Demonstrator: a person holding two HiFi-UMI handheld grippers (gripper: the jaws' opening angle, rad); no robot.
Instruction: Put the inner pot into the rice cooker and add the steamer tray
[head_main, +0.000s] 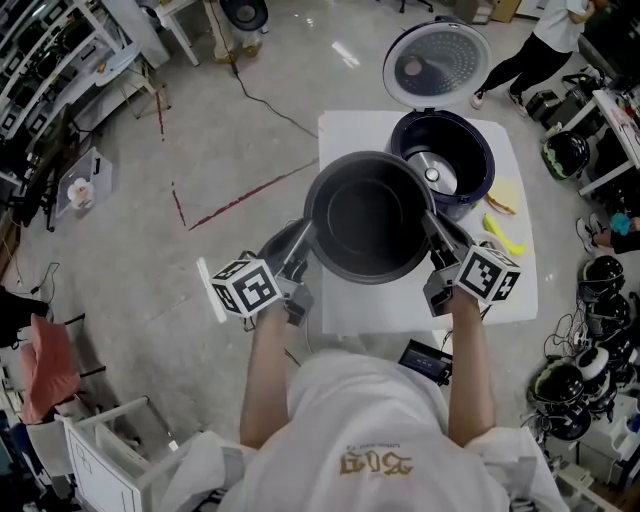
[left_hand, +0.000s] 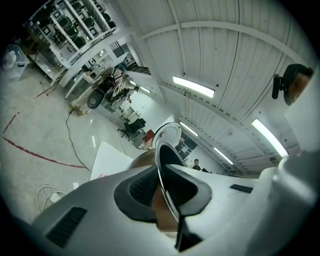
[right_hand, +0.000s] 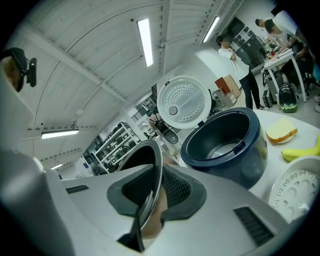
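1. Fingers (left_hand: 142, 190) of the left gripper (head_main: 303, 243) are clenched on the left rim of the inner pot (head_main: 368, 215).
2. Right gripper (head_main: 433, 228) fingers (right_hand: 180, 190) pinch the opposite rim.
3. Pot is held up over the white tabletop (head_main: 340, 135), just nearside of the open rice cooker (head_main: 478, 150).
4. Steamer tray (right_hand: 295, 187) lies on the tabletop near the cooker.

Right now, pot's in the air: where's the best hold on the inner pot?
The thin rim of the inner pot, at two opposite sides: left gripper from its left, right gripper from its right. The bowl is too wide and smooth for one jaw pair; the rim fits between the jaws.
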